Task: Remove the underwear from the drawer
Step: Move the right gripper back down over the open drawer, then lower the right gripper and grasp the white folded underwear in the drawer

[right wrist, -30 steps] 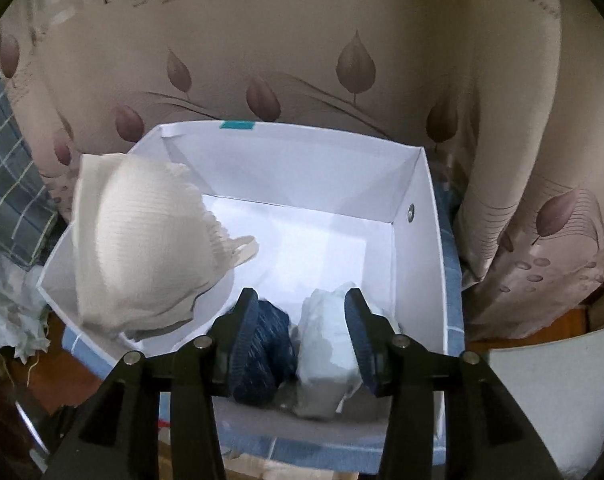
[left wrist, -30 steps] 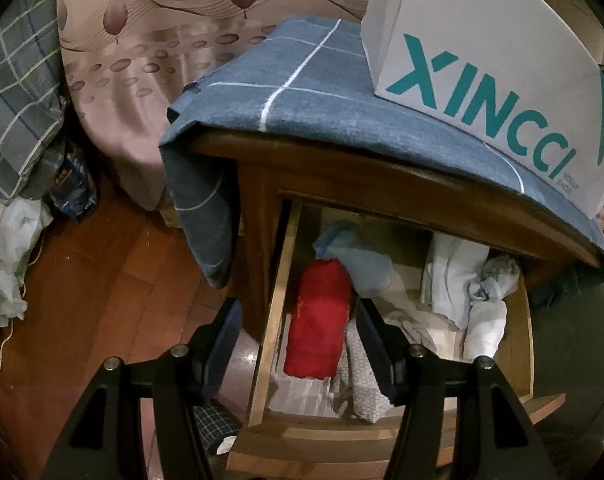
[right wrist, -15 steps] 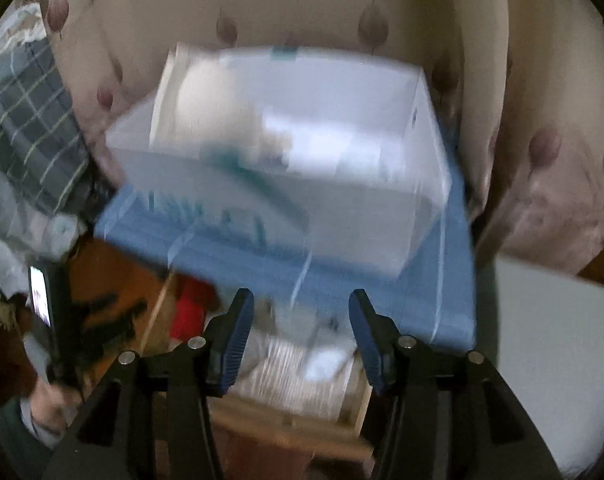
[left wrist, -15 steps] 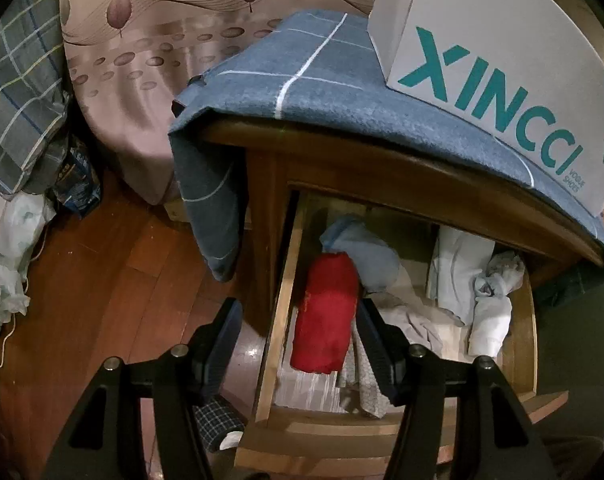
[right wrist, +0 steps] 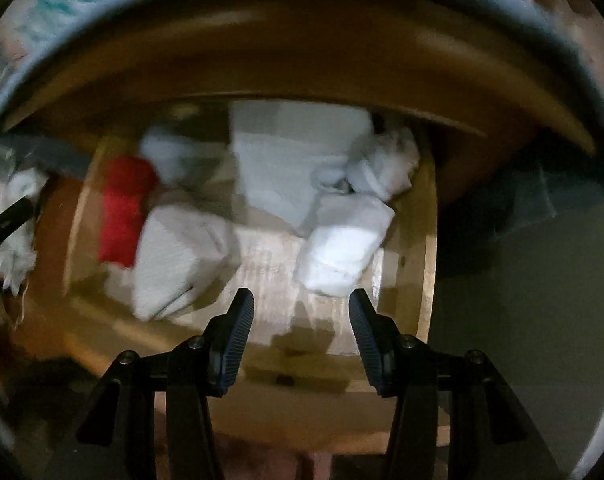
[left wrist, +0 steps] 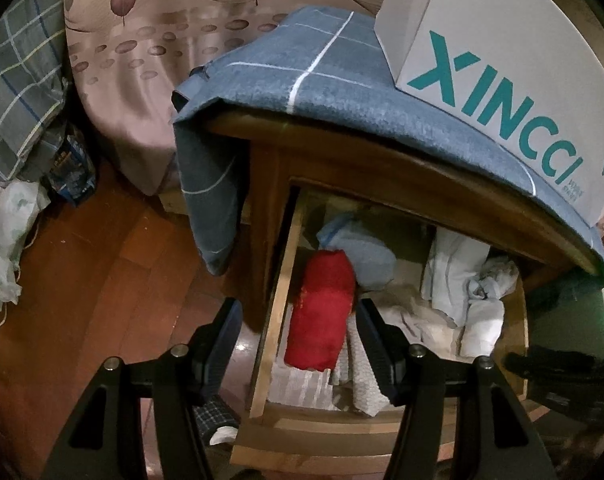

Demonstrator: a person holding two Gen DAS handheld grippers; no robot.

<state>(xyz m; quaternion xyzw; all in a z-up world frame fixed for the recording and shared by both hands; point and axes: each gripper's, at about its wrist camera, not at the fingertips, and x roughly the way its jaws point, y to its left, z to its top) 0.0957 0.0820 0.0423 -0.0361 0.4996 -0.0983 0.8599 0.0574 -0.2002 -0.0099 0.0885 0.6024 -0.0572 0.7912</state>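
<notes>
Dim bedroom light falls on a wooden nightstand [left wrist: 342, 184] draped with a blue checked cloth [left wrist: 326, 92], standing on a reddish wood floor [left wrist: 82, 280] beside leaf-patterned bedding [left wrist: 150, 60]. On the cloth sits a white box [left wrist: 502, 60] with teal lettering; what it holds cannot be seen from either view. Below it the drawer [right wrist: 428, 248] is pulled out toward the near side and is far from emptied. A red rolled piece [left wrist: 322, 312] lies along its left wall, a pale blue one [left wrist: 362, 252] just behind it, a cream knitted piece [right wrist: 178, 260] near the middle, and several white folded and bunched pieces [right wrist: 342, 248] crowd the right half. So most of the underwear remains inside, and many more picks look to be left. The left tool [left wrist: 298, 344] hovers over the drawer's near left corner, its jaws about half apart with nothing between the pads; the red roll only shows through the gap, well below. The right tool [right wrist: 300, 340] points steeply down over the near middle of the drawer, in a blurred view, jaws parted and empty, above bare liner between the cream piece and the white folded piece. My judgement is that the next grab is about to begin, most likely on that white piece just beyond its right finger.
</notes>
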